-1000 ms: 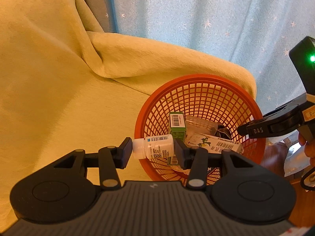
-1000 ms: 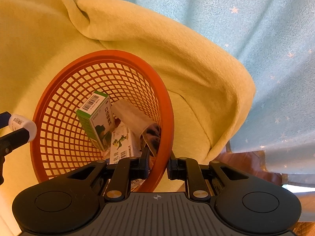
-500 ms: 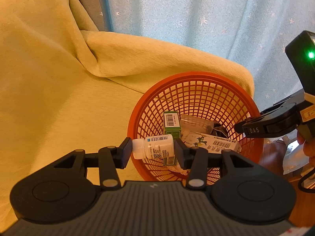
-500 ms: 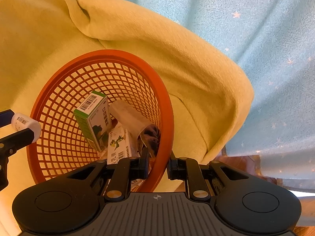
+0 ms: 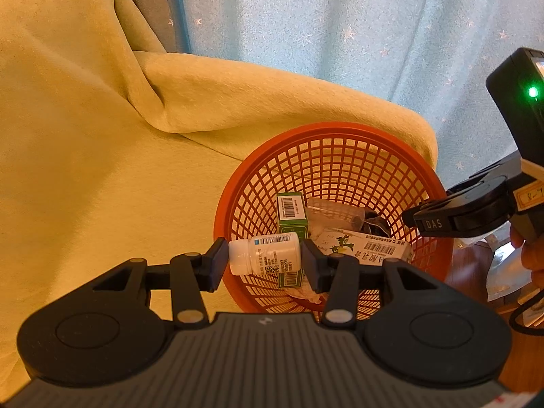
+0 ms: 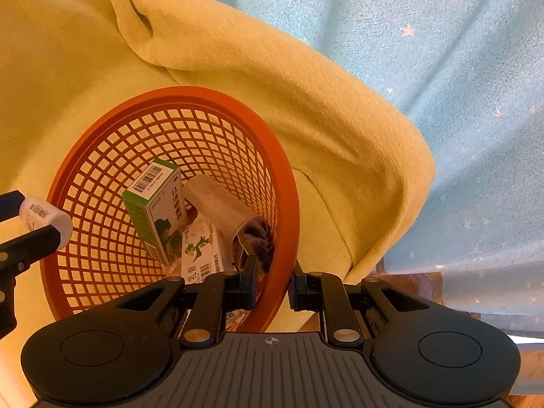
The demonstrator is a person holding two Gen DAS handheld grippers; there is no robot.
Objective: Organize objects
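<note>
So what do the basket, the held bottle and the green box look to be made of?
Basket: orange moulded plastic, going by its smooth rim and open grid. Bottle: opaque white plastic, slightly glossy, with a printed paper label. Green box: printed cardboard, with folded edges and a barcode.

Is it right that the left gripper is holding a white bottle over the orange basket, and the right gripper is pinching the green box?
Not quite. The left gripper does hold the white bottle at the orange basket, but the right gripper is not pinching the green box. The right wrist view shows its fingers closed on the basket's rim, while the box stands loose inside.
</note>
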